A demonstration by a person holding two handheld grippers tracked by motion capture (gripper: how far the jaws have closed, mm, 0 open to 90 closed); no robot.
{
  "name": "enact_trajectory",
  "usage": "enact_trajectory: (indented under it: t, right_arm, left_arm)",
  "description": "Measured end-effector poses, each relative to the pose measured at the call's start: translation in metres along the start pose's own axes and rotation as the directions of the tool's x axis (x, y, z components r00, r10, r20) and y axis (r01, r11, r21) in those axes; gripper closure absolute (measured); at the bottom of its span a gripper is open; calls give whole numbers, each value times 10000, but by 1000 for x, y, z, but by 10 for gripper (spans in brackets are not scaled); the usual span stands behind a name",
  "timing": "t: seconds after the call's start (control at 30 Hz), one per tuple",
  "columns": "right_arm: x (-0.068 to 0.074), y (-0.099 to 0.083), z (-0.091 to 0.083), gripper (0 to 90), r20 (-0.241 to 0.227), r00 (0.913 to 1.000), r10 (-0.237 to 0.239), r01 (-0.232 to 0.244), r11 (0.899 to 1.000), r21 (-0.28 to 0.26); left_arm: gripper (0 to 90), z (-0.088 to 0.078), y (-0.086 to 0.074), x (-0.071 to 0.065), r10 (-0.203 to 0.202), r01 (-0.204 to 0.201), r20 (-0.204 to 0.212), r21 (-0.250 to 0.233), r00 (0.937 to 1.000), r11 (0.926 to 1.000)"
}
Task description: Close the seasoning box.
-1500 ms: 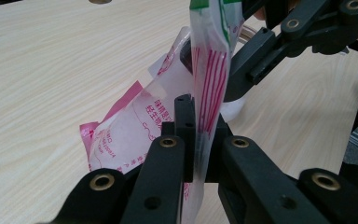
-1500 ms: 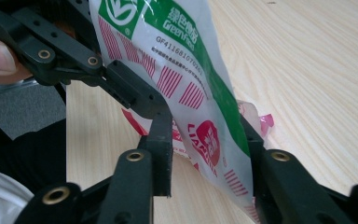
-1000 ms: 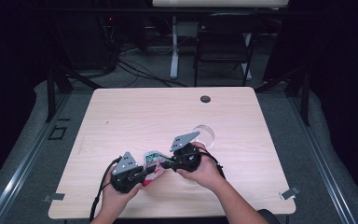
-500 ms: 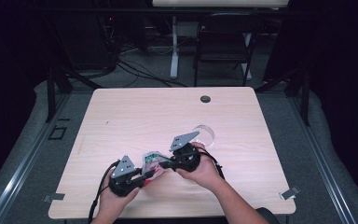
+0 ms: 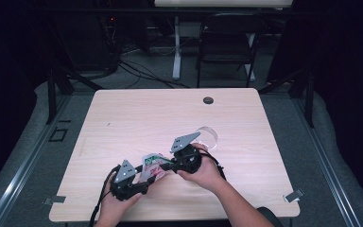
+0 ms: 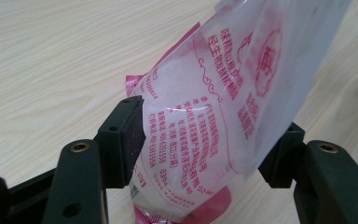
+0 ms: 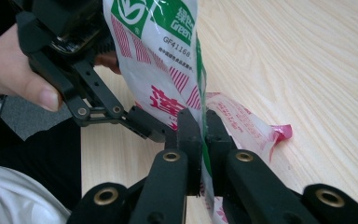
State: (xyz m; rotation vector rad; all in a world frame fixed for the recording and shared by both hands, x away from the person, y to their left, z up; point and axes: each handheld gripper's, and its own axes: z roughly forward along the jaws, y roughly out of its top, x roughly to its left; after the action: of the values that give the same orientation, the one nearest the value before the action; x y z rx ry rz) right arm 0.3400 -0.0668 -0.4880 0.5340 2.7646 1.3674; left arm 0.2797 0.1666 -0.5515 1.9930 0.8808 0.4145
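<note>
Right gripper (image 7: 204,122) fingers (image 7: 189,128) pinched tight on the edge of the plastic packet (image 7: 161,51), holding it upright above the wooden table (image 5: 137,113). Left gripper (image 6: 209,140) jaws have just been opening; packet sits between them, left pad at its side, right pad behind the film, no squeeze visible. Packet near the table's front edge, between both hands; clear tape roll (image 5: 208,133) just behind the right gripper.

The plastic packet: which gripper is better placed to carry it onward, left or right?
Right, probably. The right gripper is clamped on the packet's edge, while the left gripper's jaws have just opened and stand either side of the packet without pinching.
</note>
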Motion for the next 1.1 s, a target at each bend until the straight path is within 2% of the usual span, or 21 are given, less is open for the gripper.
enact_trajectory:
  t: [0.37, 0.7, 0.87, 0.93, 1.1]
  right_arm:
    - [1, 0, -1, 886, 33, 10000, -45, 45, 10000, -1]
    - [2, -2, -1, 886, 62, 10000, 5, -5, 9999, -105]
    - [2, -3, -1, 885, 84, 10000, -40, 41, 9999, -94]
    - [2, -3, -1, 886, 98, 9999, -64, 65, 9999, -96]
    - [3, -5, -2, 885, 134, 9999, -56, 58, 9999, -126]
  left_arm:
    - [296, 14, -6, 5, -90, 91, -94, 142, 9999, 9999]
    - [241, 25, -10, 9, -155, 155, 3, 271, 9999, 9995]
    - [215, 31, -13, 10, -303, 303, 31, 156, 9995, 9994]
    - [207, 36, -14, 11, -405, 397, 120, 547, 9991, 9977]
    - [211, 41, -14, 11, -238, 224, 123, 994, 9996, 9948]
